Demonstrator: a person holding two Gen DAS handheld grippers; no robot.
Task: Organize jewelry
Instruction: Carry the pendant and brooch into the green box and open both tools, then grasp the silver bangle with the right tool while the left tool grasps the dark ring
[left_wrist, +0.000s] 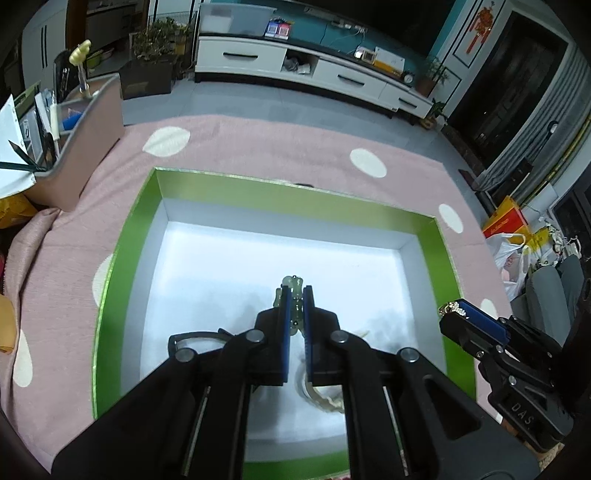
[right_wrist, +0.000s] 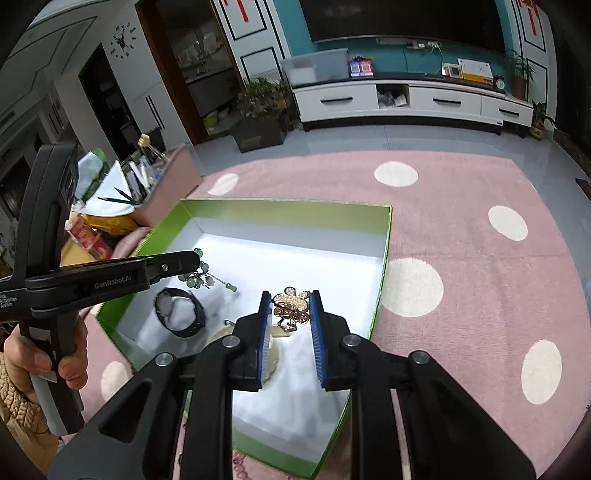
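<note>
A green box (left_wrist: 122, 266) with a white floor lies open on the pink dotted cloth; it also shows in the right wrist view (right_wrist: 380, 280). My left gripper (left_wrist: 295, 295) is shut on a pale green bead ornament (left_wrist: 293, 284), held over the box; from the right wrist view (right_wrist: 197, 258) the beads (right_wrist: 197, 280) dangle below it. My right gripper (right_wrist: 290, 299) is shut on a pearl and gold brooch (right_wrist: 291, 306) above the box's right part; it also shows in the left wrist view (left_wrist: 452, 308). A black bracelet (right_wrist: 181, 314) and a pale bangle (left_wrist: 325, 400) lie in the box.
A pink organizer tray (left_wrist: 92, 122) with papers and a small bottle stands at the left of the cloth. Snack packets (right_wrist: 99, 229) lie beside it. A white TV cabinet (right_wrist: 406, 99) and potted plants stand across the floor.
</note>
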